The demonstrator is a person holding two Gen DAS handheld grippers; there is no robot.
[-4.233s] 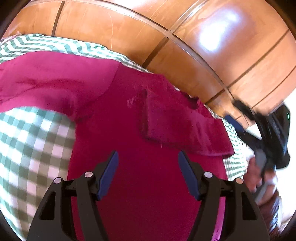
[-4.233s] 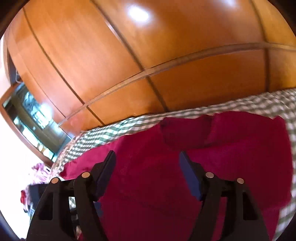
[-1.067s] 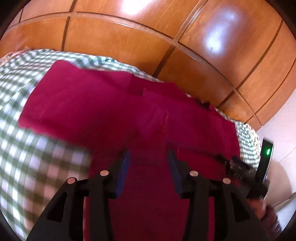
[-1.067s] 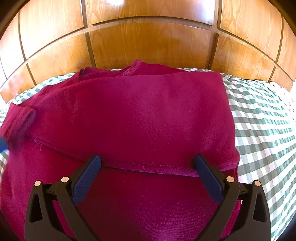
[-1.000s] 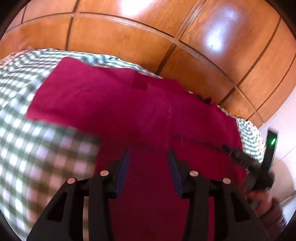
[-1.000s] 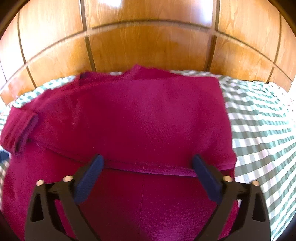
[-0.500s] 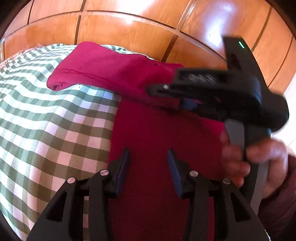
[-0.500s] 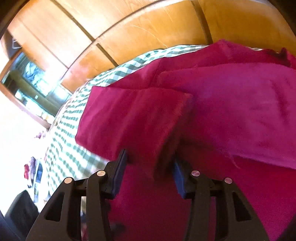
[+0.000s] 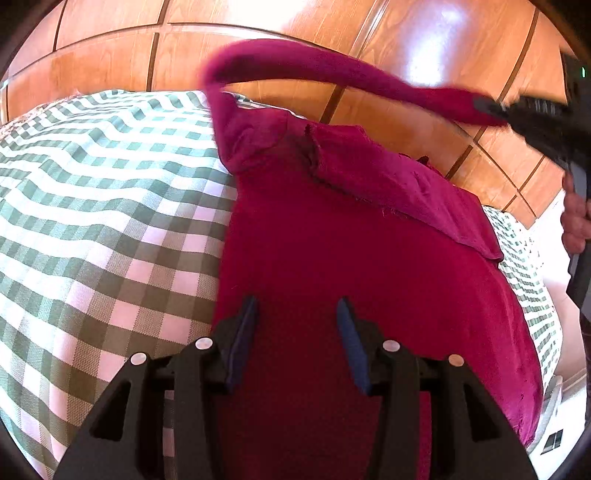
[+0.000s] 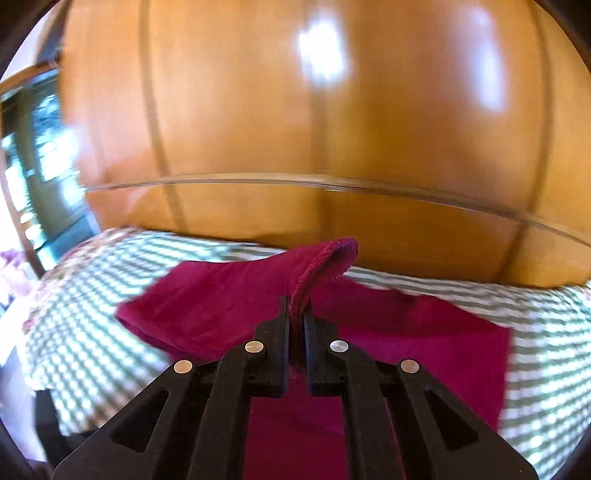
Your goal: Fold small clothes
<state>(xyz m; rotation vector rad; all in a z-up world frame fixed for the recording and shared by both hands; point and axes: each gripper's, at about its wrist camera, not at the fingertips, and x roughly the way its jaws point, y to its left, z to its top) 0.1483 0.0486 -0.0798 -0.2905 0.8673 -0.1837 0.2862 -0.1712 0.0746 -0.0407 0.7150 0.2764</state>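
On the bed: we see one green-and-white checked cover to the left, one crimson garment spread over it, wooden panelling behind.
Left gripper: our jaws stand parted over the garment's near edge, pads apart from the cloth.
Sleeve: lifted off the garment, arching across the panelling.
Right gripper: we have just closed it, pinching the sleeve's cuff.
Hand: one, at far right.
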